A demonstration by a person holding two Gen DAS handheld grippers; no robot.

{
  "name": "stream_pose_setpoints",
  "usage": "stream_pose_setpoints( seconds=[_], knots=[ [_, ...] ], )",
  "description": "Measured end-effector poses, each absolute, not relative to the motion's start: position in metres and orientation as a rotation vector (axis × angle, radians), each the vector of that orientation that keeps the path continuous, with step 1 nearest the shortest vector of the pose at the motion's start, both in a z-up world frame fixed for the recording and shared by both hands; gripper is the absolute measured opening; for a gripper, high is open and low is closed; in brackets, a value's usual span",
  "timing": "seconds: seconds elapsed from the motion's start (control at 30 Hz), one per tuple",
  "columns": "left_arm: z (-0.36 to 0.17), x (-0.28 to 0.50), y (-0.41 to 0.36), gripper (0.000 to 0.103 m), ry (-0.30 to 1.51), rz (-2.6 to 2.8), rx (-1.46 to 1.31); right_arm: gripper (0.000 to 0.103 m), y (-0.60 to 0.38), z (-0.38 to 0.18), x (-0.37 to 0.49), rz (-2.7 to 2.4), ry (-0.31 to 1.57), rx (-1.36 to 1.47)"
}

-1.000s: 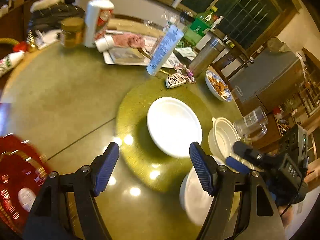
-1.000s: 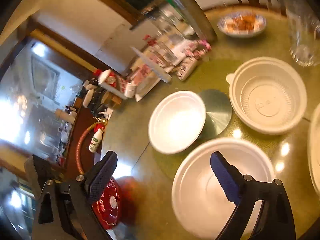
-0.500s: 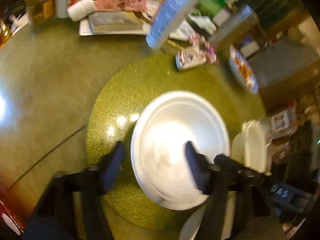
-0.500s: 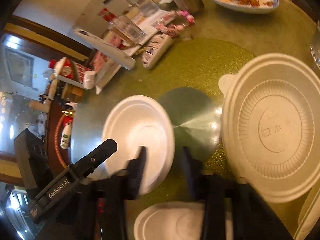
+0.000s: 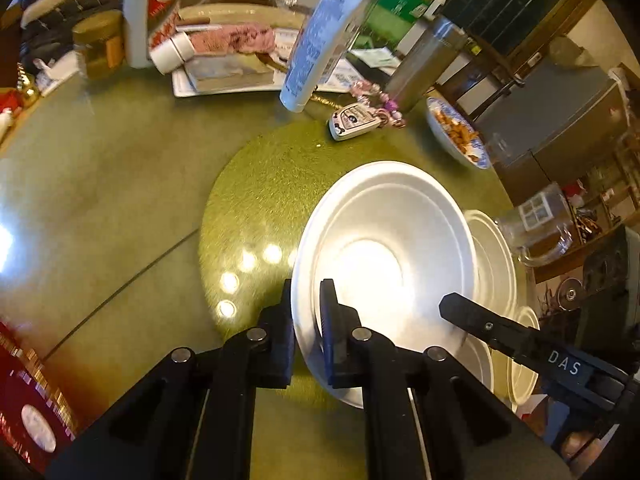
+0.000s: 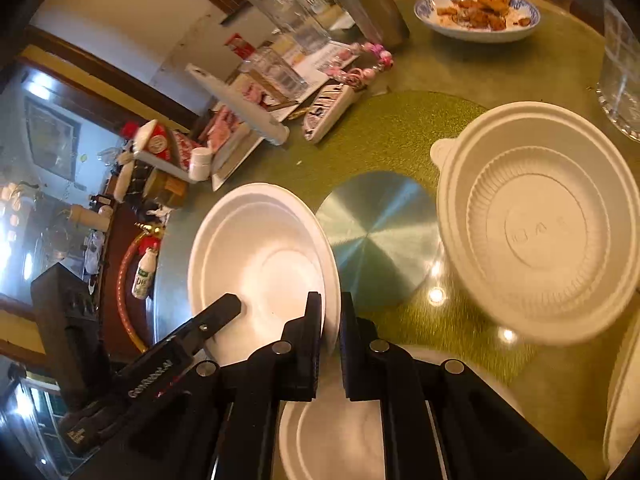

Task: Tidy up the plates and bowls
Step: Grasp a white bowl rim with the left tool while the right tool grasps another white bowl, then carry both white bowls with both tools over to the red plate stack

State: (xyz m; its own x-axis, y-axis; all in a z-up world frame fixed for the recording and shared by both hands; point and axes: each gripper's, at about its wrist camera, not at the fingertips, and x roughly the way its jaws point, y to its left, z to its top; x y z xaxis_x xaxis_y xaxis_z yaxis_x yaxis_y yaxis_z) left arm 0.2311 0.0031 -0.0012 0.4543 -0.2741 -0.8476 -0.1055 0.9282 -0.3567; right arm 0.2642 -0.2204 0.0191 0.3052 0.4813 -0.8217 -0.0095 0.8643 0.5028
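We have both claws, left and right, pinching opposite rims of the plate (light, thin, probably flexible).

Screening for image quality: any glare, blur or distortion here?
Left wrist: ceiling-light glare dots on the green mat, white plate nearly blown out at its centre, red box corner smeared. Right wrist: ribbed bowl edge motion-blurred, heavy fisheye bending, window overexposed.

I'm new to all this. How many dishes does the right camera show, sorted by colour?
Plain white plastic dishes: 4
Blue-patterned bowl of fried food: 1
Total: 5
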Motion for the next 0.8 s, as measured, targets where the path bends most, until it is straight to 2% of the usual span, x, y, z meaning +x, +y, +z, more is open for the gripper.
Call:
stream_pose_setpoints(
  seconds=[0.27,0.8],
  knots=[
    [0.016,0.164,0.012,0.008,1.025,-0.109,-0.414,0.008,-0.209,0.04,0.197,0.391,1.178,0.442],
    [0.009,0.048,0.044,0.008,0.855,-0.101,-0.483,0.008,-0.184,0.049,0.068,0.472,1.056,0.433]
  ],
)
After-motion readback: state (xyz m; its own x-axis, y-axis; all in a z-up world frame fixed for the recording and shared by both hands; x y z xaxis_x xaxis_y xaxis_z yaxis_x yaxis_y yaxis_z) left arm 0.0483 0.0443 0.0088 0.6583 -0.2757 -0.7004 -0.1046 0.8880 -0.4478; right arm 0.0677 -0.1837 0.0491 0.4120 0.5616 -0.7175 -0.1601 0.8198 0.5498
